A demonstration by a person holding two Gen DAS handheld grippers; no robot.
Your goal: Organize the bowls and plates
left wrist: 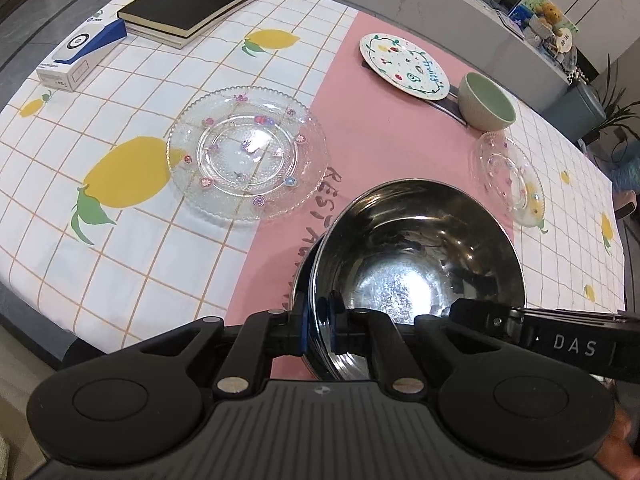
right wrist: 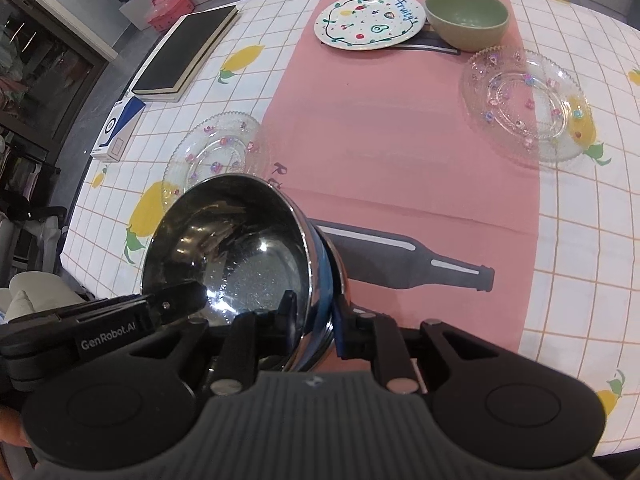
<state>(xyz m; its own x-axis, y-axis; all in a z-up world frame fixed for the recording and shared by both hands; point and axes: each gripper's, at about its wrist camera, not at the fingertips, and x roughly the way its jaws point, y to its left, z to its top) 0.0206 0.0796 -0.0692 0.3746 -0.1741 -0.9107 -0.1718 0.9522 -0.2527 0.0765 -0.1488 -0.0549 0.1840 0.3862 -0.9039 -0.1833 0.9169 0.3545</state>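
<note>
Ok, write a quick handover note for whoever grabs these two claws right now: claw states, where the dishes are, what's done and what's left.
Left claw: shut on the near rim of the steel bowl.
Right claw: shut on the same bowl's rim, opposite side.
The bowl is tilted over the pink runner.
Glass plates: one on the left, one on the right.
Painted plate and green bowl sit side by side at the far end.
Done: nothing stacked.
Left: set the steel bowl down, group plates and bowls.
</note>
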